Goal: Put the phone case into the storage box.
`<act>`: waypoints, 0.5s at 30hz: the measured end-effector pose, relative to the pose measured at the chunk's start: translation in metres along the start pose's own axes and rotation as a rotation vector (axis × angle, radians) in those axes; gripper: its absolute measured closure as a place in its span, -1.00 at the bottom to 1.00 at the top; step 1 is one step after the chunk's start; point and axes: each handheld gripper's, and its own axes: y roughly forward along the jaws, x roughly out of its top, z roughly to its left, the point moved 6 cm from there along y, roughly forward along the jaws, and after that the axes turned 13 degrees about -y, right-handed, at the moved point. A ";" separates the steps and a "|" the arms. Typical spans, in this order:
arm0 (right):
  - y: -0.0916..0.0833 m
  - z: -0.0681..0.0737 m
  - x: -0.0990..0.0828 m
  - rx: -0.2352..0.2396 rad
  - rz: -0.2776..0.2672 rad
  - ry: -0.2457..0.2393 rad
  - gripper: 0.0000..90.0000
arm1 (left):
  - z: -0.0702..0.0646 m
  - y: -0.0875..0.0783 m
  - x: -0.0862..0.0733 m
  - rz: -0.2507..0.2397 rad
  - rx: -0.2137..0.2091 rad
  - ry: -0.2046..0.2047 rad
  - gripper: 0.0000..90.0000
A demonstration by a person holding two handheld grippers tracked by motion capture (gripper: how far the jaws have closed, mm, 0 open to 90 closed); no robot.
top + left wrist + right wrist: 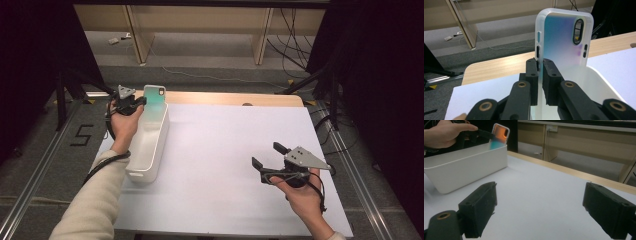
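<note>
An iridescent phone case with a frosted rim stands upright over the far end of the white bin. My left gripper is shut on the case's side edge, pads pinching the rim. The lower end of the case dips inside the bin. My right gripper hovers over the white mat at the right, jaws wide apart with nothing between them.
A white mat covers most of the wooden table. The bin lies along the mat's left edge. Beyond the table are a grey floor with cables, wooden furniture legs and black stands.
</note>
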 end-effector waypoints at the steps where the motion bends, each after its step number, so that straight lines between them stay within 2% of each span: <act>1: 0.000 0.000 0.000 0.000 0.000 0.000 -0.71 | 0.000 0.000 0.000 0.001 0.003 0.001 0.85; 11: 0.000 0.000 0.000 0.003 -0.001 -0.001 -0.71 | 0.003 0.003 -0.005 0.010 0.018 -0.006 0.85; 15: -0.001 0.000 0.001 0.002 -0.001 -0.002 -0.71 | 0.002 0.002 -0.004 0.010 0.019 0.005 0.84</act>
